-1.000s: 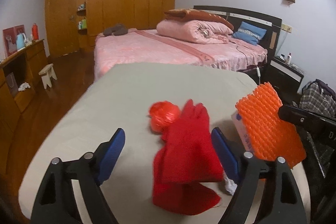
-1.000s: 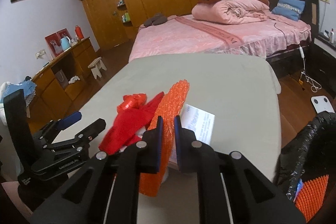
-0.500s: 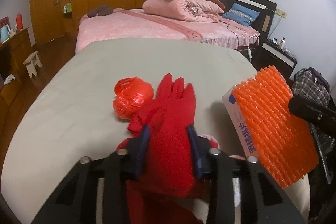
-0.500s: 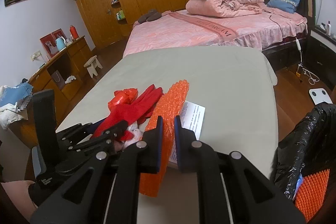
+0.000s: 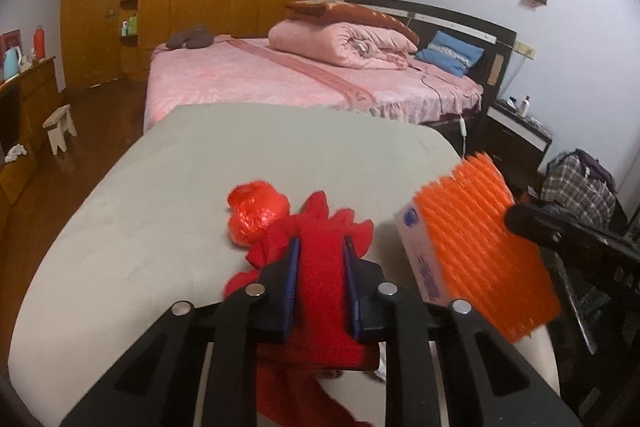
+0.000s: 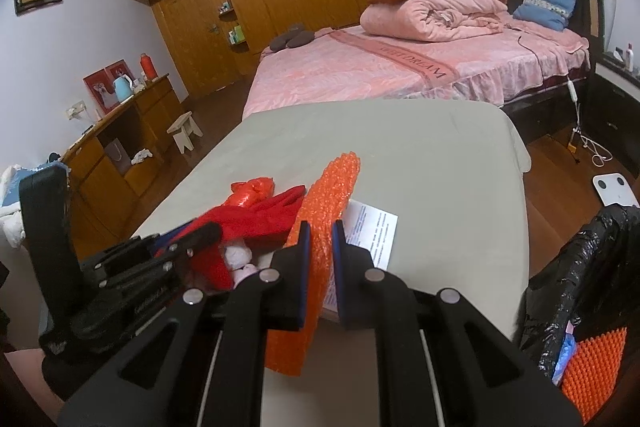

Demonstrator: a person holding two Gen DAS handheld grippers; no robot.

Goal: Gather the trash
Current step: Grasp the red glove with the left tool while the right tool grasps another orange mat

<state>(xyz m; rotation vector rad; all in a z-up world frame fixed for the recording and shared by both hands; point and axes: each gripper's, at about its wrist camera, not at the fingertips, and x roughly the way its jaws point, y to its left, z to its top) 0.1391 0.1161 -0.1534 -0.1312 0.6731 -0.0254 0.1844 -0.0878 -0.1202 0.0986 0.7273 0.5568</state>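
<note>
My left gripper [image 5: 320, 247] is shut on a red glove [image 5: 320, 283], which hangs over the near end of the grey table [image 5: 200, 163]; the glove also shows in the right wrist view [image 6: 256, 217]. A crumpled red plastic bag [image 5: 256, 211] lies just beyond the glove. My right gripper [image 6: 319, 229] is shut on an orange bubble-wrap sheet [image 6: 328, 195], held upright above the table; the sheet also shows in the left wrist view [image 5: 480, 247]. A white printed box [image 5: 420, 263] lies under the sheet.
A black trash bag [image 6: 592, 267] stands open at the table's right side with another orange sheet [image 6: 592, 367] inside. A pink bed [image 5: 280, 75] lies beyond the table. A wooden sideboard [image 6: 120, 139] and small stool [image 6: 184, 131] stand left.
My left gripper moved forward and closed on the red glove, then lifted it slightly. My right gripper kept its hold on the orange sheet and barely moved.
</note>
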